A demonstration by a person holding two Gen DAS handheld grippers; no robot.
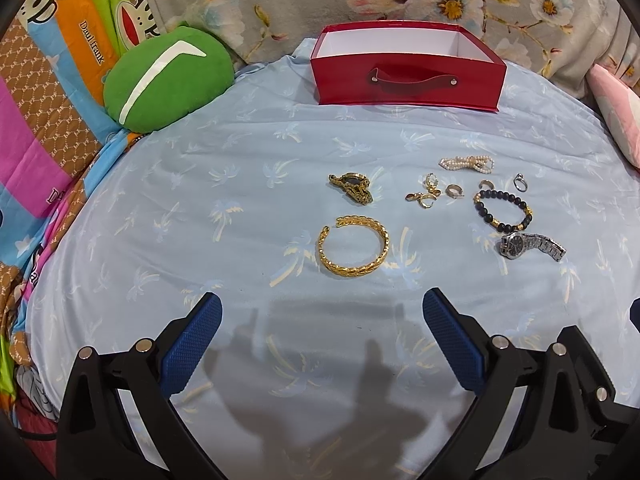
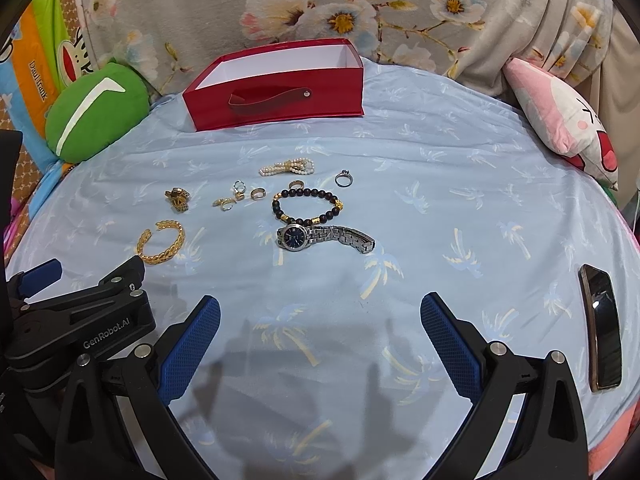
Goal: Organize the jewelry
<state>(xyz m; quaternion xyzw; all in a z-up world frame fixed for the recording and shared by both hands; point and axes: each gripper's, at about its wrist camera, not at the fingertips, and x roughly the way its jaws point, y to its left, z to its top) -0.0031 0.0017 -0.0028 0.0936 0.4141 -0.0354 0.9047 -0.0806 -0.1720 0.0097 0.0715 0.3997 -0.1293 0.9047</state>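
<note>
Jewelry lies on a light blue sheet (image 1: 248, 152): a gold cuff bracelet (image 1: 353, 246) (image 2: 161, 241), a dark gold chain piece (image 1: 351, 187) (image 2: 177, 199), gold earrings (image 1: 427, 192) (image 2: 236, 197), a pearl strand (image 1: 467, 163) (image 2: 287, 168), a silver ring (image 1: 520, 183) (image 2: 344, 178), a black bead bracelet (image 1: 503, 210) (image 2: 307, 207) and a silver watch (image 1: 532, 245) (image 2: 325, 237). An open, empty red box (image 1: 408, 82) (image 2: 276, 102) stands behind them. My left gripper (image 1: 322, 312) is open just before the cuff. My right gripper (image 2: 320, 312) is open before the watch.
A green cushion (image 1: 168, 80) (image 2: 94, 116) sits at the back left, a pink pillow (image 2: 568, 120) at the back right. A dark phone (image 2: 602, 324) lies at the right. Floral fabric (image 2: 320, 8) rises behind the box.
</note>
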